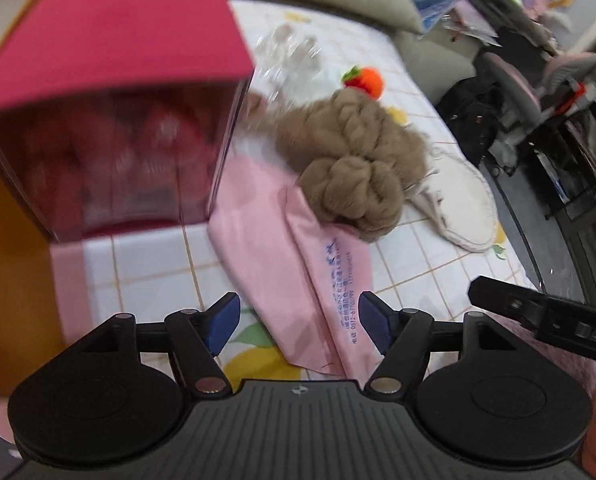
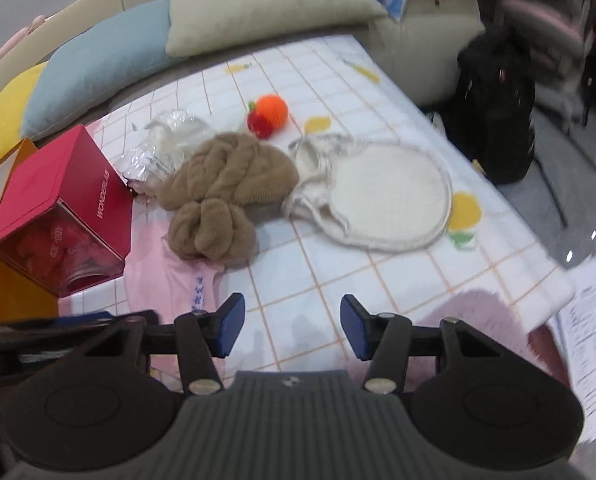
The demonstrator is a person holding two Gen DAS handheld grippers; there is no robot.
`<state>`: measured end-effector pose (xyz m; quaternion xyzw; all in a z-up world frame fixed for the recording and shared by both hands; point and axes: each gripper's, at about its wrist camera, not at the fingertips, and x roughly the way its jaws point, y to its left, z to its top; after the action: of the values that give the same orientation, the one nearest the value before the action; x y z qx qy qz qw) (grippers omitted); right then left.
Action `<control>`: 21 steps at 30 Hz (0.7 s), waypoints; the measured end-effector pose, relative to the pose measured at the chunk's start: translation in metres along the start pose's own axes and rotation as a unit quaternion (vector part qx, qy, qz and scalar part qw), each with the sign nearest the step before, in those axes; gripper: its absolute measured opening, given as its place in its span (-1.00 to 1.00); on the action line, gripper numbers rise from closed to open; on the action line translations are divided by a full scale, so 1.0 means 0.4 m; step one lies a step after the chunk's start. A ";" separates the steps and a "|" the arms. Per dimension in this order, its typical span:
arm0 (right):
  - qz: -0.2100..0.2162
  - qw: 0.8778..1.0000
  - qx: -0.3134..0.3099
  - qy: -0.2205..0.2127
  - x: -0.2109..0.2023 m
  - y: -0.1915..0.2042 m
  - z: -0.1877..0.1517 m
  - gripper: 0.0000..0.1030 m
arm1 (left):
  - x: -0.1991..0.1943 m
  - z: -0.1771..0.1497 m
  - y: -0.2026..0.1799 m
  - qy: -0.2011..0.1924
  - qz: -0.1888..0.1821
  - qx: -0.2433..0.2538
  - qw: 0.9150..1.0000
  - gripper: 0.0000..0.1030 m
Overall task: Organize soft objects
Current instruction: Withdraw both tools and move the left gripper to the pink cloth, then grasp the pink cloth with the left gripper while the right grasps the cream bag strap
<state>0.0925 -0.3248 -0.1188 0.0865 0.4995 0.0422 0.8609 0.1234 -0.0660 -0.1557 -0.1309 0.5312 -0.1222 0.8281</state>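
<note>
A brown knotted knit hat [image 1: 350,156] [image 2: 226,188] lies on the checked sheet, partly over a pink cloth [image 1: 294,260] [image 2: 166,276]. A cream round fabric bag [image 1: 454,196] [image 2: 382,196] lies to its right. An orange and red crocheted fruit [image 1: 364,78] [image 2: 268,116] sits behind the hat. My left gripper [image 1: 298,320] is open and empty, over the near end of the pink cloth. My right gripper [image 2: 292,328] is open and empty above bare sheet, in front of the hat and the bag. Its body shows at the right edge of the left wrist view [image 1: 546,316].
A red box with a clear front [image 1: 110,112] [image 2: 62,216] stands at the left beside an orange board [image 1: 10,260]. Crumpled clear plastic [image 2: 166,148] lies behind the hat. Pillows [image 2: 258,4] line the back. A black bag [image 2: 494,108] and papers [image 2: 586,320] are off the bed's right edge.
</note>
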 end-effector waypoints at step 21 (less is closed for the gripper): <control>0.034 0.996 0.071 0.041 0.062 -0.045 0.008 -0.10 | 0.076 -0.017 -0.173 -0.017 0.123 0.170 0.978 0.09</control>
<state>0.1075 -0.3390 -0.1419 0.1631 0.5329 0.0395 0.8294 0.1252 -0.1419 -0.1601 0.0757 0.5008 -0.1055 0.8558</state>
